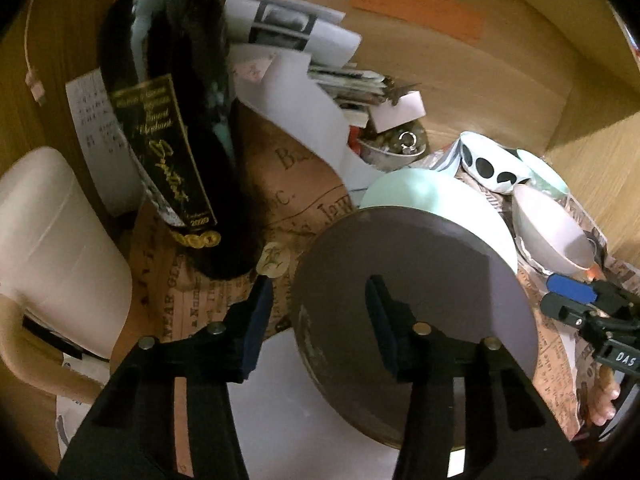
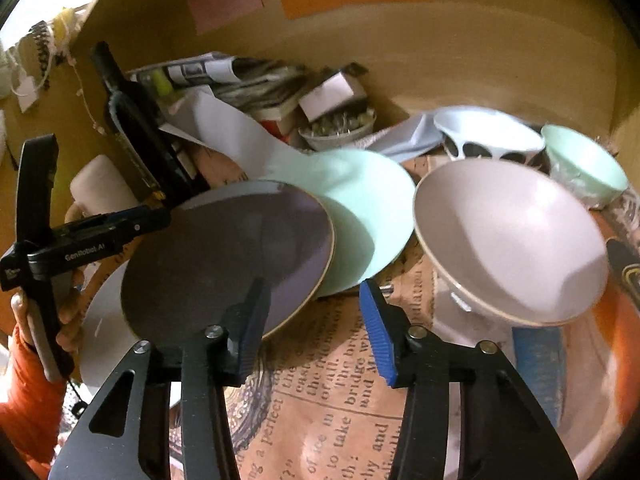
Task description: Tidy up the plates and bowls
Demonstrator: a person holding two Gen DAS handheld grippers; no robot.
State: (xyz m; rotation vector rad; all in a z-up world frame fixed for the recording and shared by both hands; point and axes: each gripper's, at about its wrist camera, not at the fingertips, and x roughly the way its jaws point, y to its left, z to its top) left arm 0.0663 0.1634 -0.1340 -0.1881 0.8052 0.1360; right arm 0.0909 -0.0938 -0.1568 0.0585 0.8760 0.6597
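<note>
Plates and bowls crowd a newspaper-print cloth (image 2: 320,408) inside a wooden nook.

The grey plate (image 2: 224,264) lies tilted, overlapping the mint plate (image 2: 372,216) behind it. Right of them sits the pale pink bowl (image 2: 508,240), with the black-spotted bowl (image 2: 488,136) and the mint bowl (image 2: 584,164) further back. A dark wine bottle (image 1: 168,128) stands at the left by a white jug (image 1: 52,248). The left gripper (image 1: 318,320) is partly open, straddling the grey plate's near-left rim; its pads are not pressing. The right gripper (image 2: 316,328) is also partly open and empty, above the cloth between grey plate and pink bowl.
</note>
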